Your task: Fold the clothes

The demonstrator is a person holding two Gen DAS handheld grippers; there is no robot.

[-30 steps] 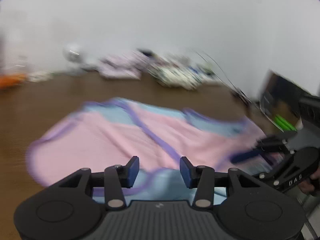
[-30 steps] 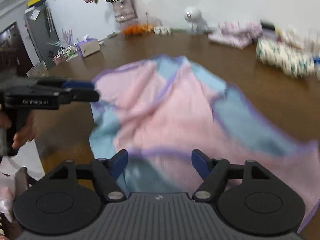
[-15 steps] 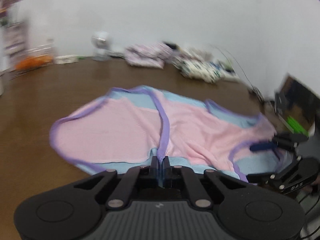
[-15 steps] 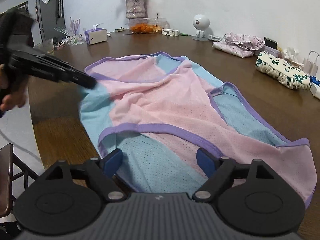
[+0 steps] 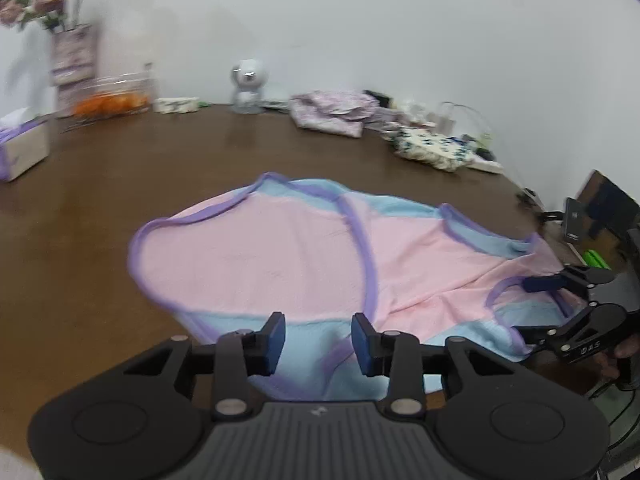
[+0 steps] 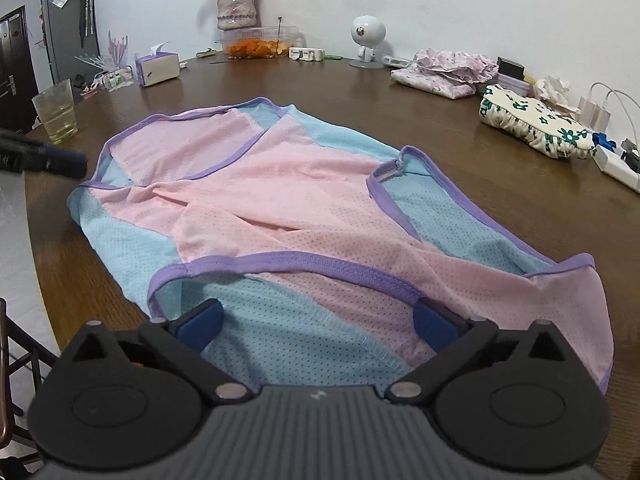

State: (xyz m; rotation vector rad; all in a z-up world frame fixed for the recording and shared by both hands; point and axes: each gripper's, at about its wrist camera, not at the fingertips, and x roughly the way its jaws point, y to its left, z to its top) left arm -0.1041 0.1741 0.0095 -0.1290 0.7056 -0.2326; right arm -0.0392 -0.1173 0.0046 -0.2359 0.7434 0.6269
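A pink and light-blue mesh garment with purple trim [image 5: 304, 264] lies spread flat on the brown wooden table [image 5: 120, 168]. It also shows in the right wrist view [image 6: 288, 200]. My left gripper [image 5: 319, 340] is open, its blue pads just above the garment's near blue edge, holding nothing. My right gripper [image 6: 318, 320] is wide open over the garment's near blue and pink end, empty. It also shows at the right edge of the left wrist view [image 5: 560, 304]. The tip of the left gripper shows at the left edge of the right wrist view [image 6: 48, 160].
Along the table's far side stand a flower vase [image 6: 236, 4], a box of oranges [image 6: 256, 44], a tissue box [image 6: 157, 68], a white robot figure [image 6: 367, 40], folded floral clothes [image 6: 444, 72] and a floral pouch [image 6: 536, 124]. A glass [image 6: 56, 112] stands at the left edge. Chargers [image 6: 612, 152] lie at the right.
My left gripper, shut half a second ago, has opened and pulled back from the garment's near edge. My right gripper has opened wider. The garment now lies flatter.
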